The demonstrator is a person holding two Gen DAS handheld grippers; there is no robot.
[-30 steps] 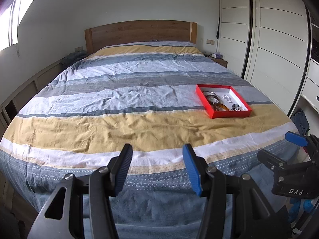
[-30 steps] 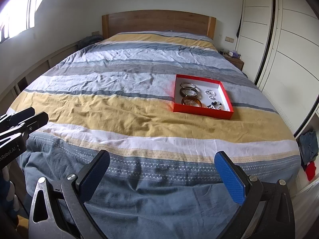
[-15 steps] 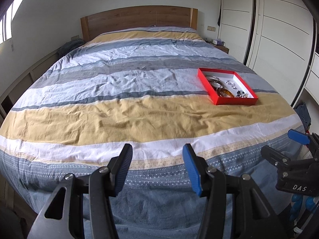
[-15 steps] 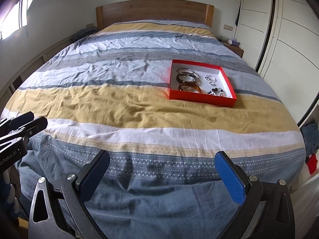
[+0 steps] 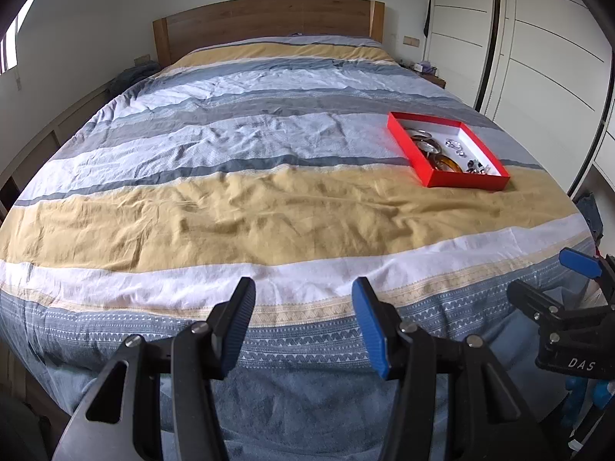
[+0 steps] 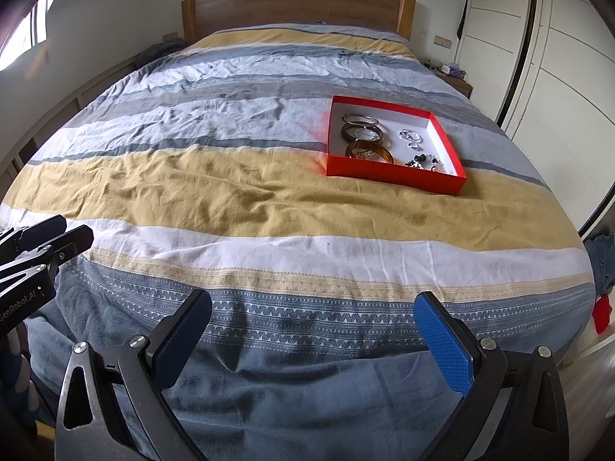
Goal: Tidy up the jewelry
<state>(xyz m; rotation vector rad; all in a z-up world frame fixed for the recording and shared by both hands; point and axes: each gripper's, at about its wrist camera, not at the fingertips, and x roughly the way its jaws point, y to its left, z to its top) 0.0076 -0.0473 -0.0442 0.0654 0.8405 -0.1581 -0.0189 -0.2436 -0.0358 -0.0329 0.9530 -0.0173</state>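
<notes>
**Both tongs open and empty at the foot of the bed, jewelry lying in the red tray**

The red tray (image 6: 396, 176) lies on the bed cover (image 6: 230, 192), on the right half of the bed, where the yellow stripe meets the grey one. Inside it, on the left side, three bangles (image 6: 363, 136) lie in a row; on the right side are small silver rings (image 6: 411, 138) and a little heap of dark earrings (image 6: 423, 162). No jewelry is visible on the cover outside the tray.

The left tongs (image 5: 303, 326) are moderately open and hold nothing. The right tongs (image 6: 313, 340) are wide open and also hold nothing. Both hover near the foot of the bed, well apart from the tray.

In my judgement, this scene fits two stages: the pieces wait in the tray to be sorted, or they are already sorted by kind. The pictures do not settle which one.

The long axis of the tray runs roughly from the foot of the bed toward the headboard (image 6: 296, 7), turned a little, with one short wall facing the tongs.
</notes>
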